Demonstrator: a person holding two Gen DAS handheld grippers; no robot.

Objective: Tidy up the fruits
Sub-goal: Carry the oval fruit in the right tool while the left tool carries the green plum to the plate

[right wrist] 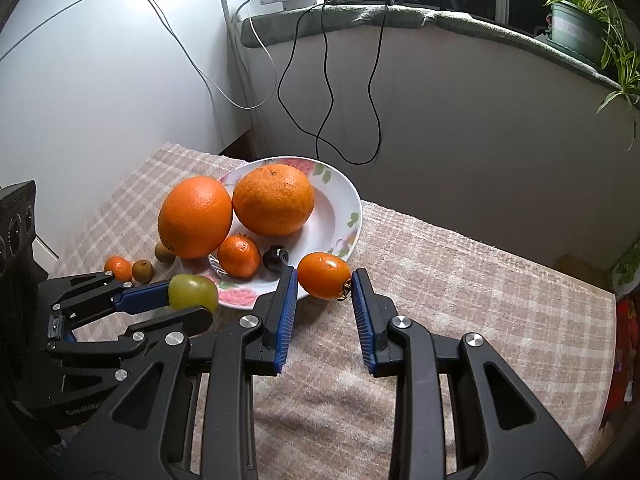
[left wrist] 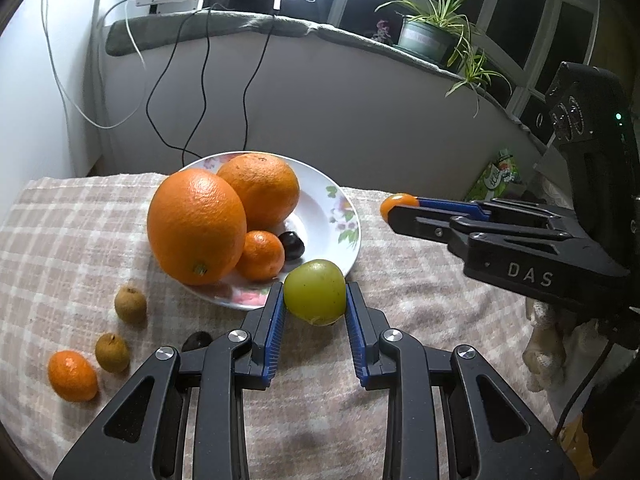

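Observation:
My left gripper (left wrist: 315, 300) is shut on a green fruit (left wrist: 315, 292), held just above the near rim of the flowered white plate (left wrist: 336, 220). In the right wrist view the same green fruit (right wrist: 193, 292) sits in the left gripper (right wrist: 192, 300). My right gripper (right wrist: 325, 280) is shut on a small orange tomato-like fruit (right wrist: 324, 275), close to the plate (right wrist: 340, 216) at its right front edge. The plate holds two big oranges (left wrist: 196, 226) (left wrist: 260, 190), a small mandarin (left wrist: 260, 255) and a dark plum (left wrist: 291, 244).
On the checked cloth (left wrist: 80, 240) to the left of the plate lie two brown longan-like fruits (left wrist: 130, 304) (left wrist: 112, 353), a mandarin (left wrist: 73, 375) and a dark fruit (left wrist: 197, 340). Cables hang down the wall behind. A potted plant (left wrist: 426, 36) stands on the sill.

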